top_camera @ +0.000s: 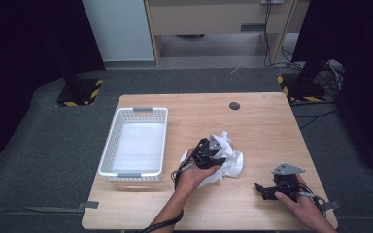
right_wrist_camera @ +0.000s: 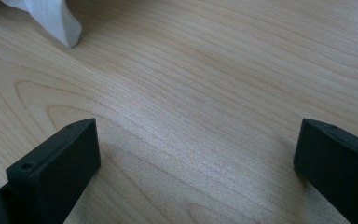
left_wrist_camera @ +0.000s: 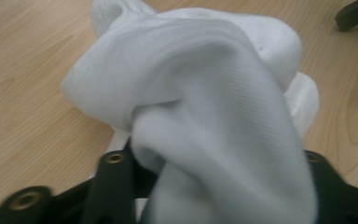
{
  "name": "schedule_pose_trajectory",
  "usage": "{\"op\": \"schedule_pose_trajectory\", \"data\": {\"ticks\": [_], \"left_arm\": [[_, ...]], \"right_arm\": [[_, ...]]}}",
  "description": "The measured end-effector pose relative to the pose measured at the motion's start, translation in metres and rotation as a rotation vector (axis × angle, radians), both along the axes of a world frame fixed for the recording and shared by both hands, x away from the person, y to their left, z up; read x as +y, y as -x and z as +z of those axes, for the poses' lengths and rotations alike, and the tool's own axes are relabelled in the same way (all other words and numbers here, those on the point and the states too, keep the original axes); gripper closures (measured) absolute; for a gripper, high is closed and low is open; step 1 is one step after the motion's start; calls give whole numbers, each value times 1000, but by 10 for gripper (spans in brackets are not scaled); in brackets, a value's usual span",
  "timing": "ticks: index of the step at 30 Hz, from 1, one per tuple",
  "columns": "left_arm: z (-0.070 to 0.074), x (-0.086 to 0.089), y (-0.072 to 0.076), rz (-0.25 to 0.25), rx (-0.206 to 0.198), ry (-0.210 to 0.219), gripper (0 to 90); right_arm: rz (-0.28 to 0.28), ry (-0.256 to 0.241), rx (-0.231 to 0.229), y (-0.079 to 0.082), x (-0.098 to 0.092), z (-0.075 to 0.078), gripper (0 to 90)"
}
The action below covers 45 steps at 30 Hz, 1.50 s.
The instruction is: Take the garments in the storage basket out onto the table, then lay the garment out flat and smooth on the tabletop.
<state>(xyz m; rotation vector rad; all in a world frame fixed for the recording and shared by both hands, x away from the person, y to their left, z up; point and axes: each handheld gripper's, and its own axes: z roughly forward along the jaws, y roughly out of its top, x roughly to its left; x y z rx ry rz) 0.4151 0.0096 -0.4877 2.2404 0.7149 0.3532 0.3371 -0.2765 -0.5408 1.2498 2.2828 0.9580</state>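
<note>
In the high view, the left gripper [top_camera: 212,151] sits on a crumpled white cloth [top_camera: 229,160] lying near the middle of the light wooden table [top_camera: 262,126], just right of a white slotted plastic basket [top_camera: 137,143]. The right gripper [top_camera: 268,190] rests near the table's front right corner, well apart from the cloth. In the left gripper view, the cloth [left_wrist_camera: 205,93] bulges up in bunched folds between the black jaws, which are clamped on it. In the right gripper view, the jaws stand wide apart over bare wood with nothing between them, and a corner of the cloth [right_wrist_camera: 51,16] lies at the upper left.
</note>
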Motion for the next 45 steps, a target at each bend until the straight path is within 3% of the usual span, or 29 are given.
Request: {"op": "schedule_pose_trajectory", "data": {"ticks": [3, 6, 10, 16, 23, 29, 33, 38, 45], "left_arm": [[4, 3, 2, 34, -27, -1, 251], [11, 9, 6, 50, -56, 7, 122], [24, 22, 15, 66, -88, 24, 50], [29, 41, 34, 85, -96, 37, 43], [18, 50, 52, 93, -85, 38, 55], [-2, 48, 69, 131, -61, 59, 121], [-11, 44, 69, 137, -50, 16, 180], [-25, 38, 67, 134, -28, -34, 351], [-36, 37, 66, 151, -5, -38, 531]], "right_arm": [[0, 0, 0, 0, 0, 0, 5], [1, 0, 0, 0, 0, 0, 5], [1, 1, 0, 0, 0, 0, 5], [-1, 1, 0, 0, 0, 0, 5], [-2, 2, -1, 0, 1, 0, 5], [5, 1, 0, 0, 1, 0, 6], [25, 15, -21, 0, 3, 4, 43], [75, -26, -66, 3, 11, 16, 69], [156, -36, -83, 6, 26, 21, 256]]}}
